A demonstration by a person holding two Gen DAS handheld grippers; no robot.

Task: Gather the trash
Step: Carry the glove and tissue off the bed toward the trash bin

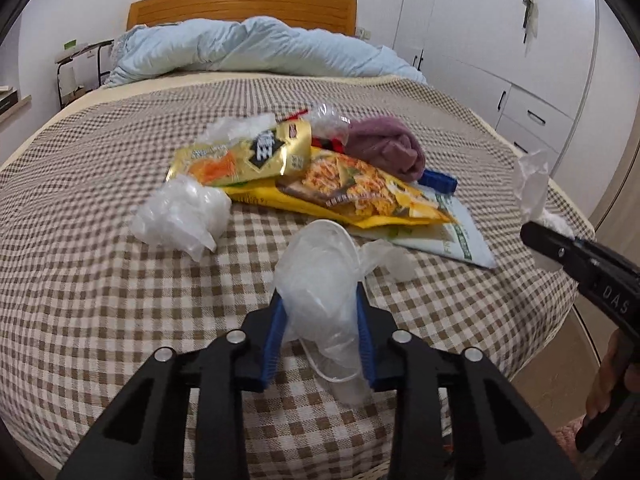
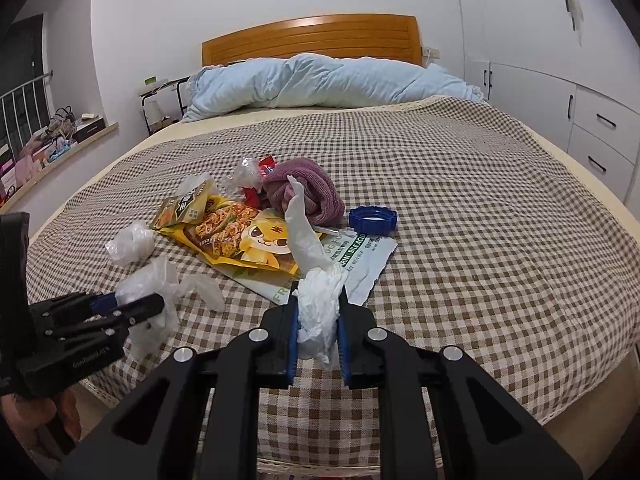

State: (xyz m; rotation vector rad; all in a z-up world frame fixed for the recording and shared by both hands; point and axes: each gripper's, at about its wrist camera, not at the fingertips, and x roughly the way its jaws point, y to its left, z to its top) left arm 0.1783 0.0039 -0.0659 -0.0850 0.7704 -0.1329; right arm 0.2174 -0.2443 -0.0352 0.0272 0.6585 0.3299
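Bedroom, checked bedspread (image 2: 460, 208), litter heaped mid-bed.

Left gripper (image 1: 320, 320): blue pads on either side of a crumpled clear plastic bag (image 1: 320, 280), which fills the gap between them. The pads appear to press its sides, so I read this as a grip, though a soft one. Bag bulges out ahead of the fingertips; a loose tail trails off to the right of them onto the cloth.

Right gripper (image 2: 318, 316): closed on a wad of white plastic film (image 2: 320, 304). One long strip sticks up and forward past the fingertips. Held clear of the bed, as far as I can tell.

Beyond both sets of fingers: second clear bag (image 1: 180, 212) ahead-left of the left fingers; gold snack packet (image 1: 244, 152) and yellow noodle packet (image 1: 352, 188) overlapping straight ahead; a white printed pouch (image 2: 360, 256) under them. Purple towel (image 2: 304, 192) behind the packets, blue cap (image 2: 372, 218) to its right.

Step in hand, my judgement: securing the left pick before lifting.

- Thin film slips. Pads should bite the bunched middle, not the airy front.
- Lift straight off the cloth so the tail does not drag.
- Keep the right grip firm; that upright strip could catch on the packets.
- The towel is probably not trash. The cap I cannot judge.
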